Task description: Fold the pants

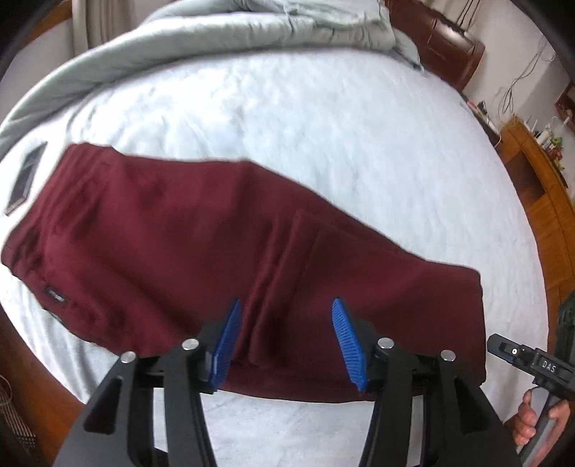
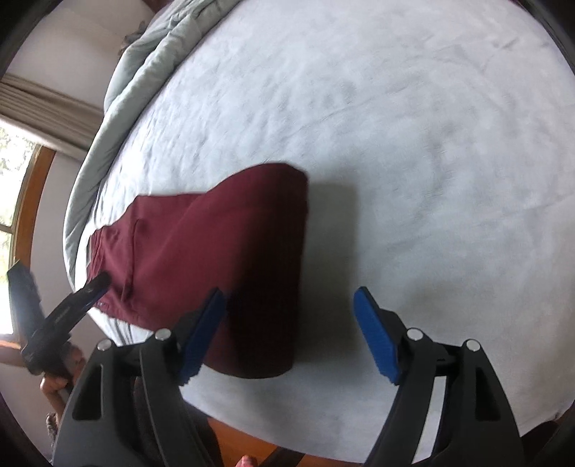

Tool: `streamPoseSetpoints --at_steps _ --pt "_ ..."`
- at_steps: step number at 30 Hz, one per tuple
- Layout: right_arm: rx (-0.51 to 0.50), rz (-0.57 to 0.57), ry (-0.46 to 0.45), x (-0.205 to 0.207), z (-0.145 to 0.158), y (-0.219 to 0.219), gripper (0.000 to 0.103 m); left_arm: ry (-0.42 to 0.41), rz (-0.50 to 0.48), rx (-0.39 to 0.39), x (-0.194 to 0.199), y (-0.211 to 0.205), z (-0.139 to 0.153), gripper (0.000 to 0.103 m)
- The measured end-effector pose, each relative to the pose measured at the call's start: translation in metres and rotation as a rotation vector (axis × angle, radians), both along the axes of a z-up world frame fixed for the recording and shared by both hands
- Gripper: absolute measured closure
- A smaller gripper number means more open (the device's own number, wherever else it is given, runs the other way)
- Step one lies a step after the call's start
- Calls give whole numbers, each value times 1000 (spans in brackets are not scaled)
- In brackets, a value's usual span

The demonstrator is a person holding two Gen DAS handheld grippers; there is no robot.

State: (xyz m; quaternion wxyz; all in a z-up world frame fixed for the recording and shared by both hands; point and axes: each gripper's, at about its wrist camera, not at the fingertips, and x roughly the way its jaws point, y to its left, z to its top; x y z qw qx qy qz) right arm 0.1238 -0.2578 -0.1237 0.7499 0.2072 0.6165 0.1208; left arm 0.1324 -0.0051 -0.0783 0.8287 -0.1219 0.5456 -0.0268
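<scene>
Maroon pants lie folded flat along the near edge of my bed, soft woven cloth on a pale textured sheet with wide open room beyond. My left tongs and right tongs hover spread apart, gripping nothing.

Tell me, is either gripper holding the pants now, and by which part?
Nothing is held. Both the left gripper and the right gripper hang open above the pants.

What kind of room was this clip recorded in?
Most likely a home bedroom. The maroon pants lie on a wide bed with a pale sheet, a grey quilt is bunched at its far end, and a curtained window shows at one side.
</scene>
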Motion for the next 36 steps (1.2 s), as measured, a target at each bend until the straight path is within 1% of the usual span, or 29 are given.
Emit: streamPoseSetpoints --at_steps 3,5,6,7,8,10,11,12,13,15,16,17,18,19,20,21,23,25,26,27,28,29,30,31,32,33,35,36 --pt "50 7 60 6 -17 7 29 62 -3 11 4 -2 -21 50" --pt "131 12 105 8 -30 11 29 98 -7 13 4 -7 -31 50" --pt "168 14 135 8 -38 15 37 88 -12 26 4 -9 -32 50" --pt "195 12 153 7 -43 17 43 69 -35 49 2 -13 -32 48" --pt "207 2 170 7 -50 20 44 65 -50 61 1 -14 -31 46" --pt "187 12 157 6 -49 22 62 60 -64 74 -7 -14 -31 45" --pt "203 24 141 4 -44 21 67 60 -63 71 -7 -15 -32 44" --pt "227 29 130 4 -39 19 78 61 -59 65 -4 -18 -34 44" --pt "247 33 117 3 -33 17 81 65 -55 47 -3 -18 -34 44" --pt "208 58 73 2 -12 15 84 73 -66 16 -3 -22 -33 44" --pt "181 71 51 2 -3 13 84 77 -72 10 -3 -25 -32 44" --pt "164 79 23 1 12 8 85 76 -74 8 -2 -28 -31 44" --pt "181 69 17 0 18 2 85 68 -78 4 -3 -32 -28 44" --pt "207 55 16 -1 26 -6 86 59 -81 -1 -5 -35 -26 41" --pt "204 49 10 -3 32 -14 86 42 -88 -11 -7 -39 -23 40" --pt "180 47 -3 -5 37 -19 86 36 -98 -20 -8 -45 -21 40" --pt "104 19 -22 -13 48 -38 86 54 -114 -30 -7 -58 -27 40" --pt "63 -8 -16 -19 46 -55 86 85 -126 -49 -9 -67 -39 38" --pt "43 -20 6 -24 37 -66 85 99 -138 -59 -10 -72 -46 36" --pt "51 -29 34 -27 28 -70 85 100 -143 -46 -13 -78 -54 35" --pt "69 -30 67 -30 13 -73 84 81 -141 -24 -17 -80 -55 33" --pt "62 -41 85 -31 3 -75 83 63 -146 -10 -18 -83 -56 31" --pt "46 -54 97 -32 -9 -76 80 55 -147 -1 -19 -85 -56 30" --pt "41 -53 97 -32 -14 -76 72 54 -145 1 -20 -85 -55 30" --pt "20 -60 100 -32 -17 -74 66 60 -147 -1 -20 -85 -52 30" --pt "-25 -66 96 -33 -13 -74 63 70 -151 -1 -17 -85 -49 30" --pt "-93 -45 62 -34 0 -70 62 69 -153 26 -16 -86 -38 33" --pt "-182 -44 23 -36 14 -67 61 39 -155 58 -17 -87 -27 33"
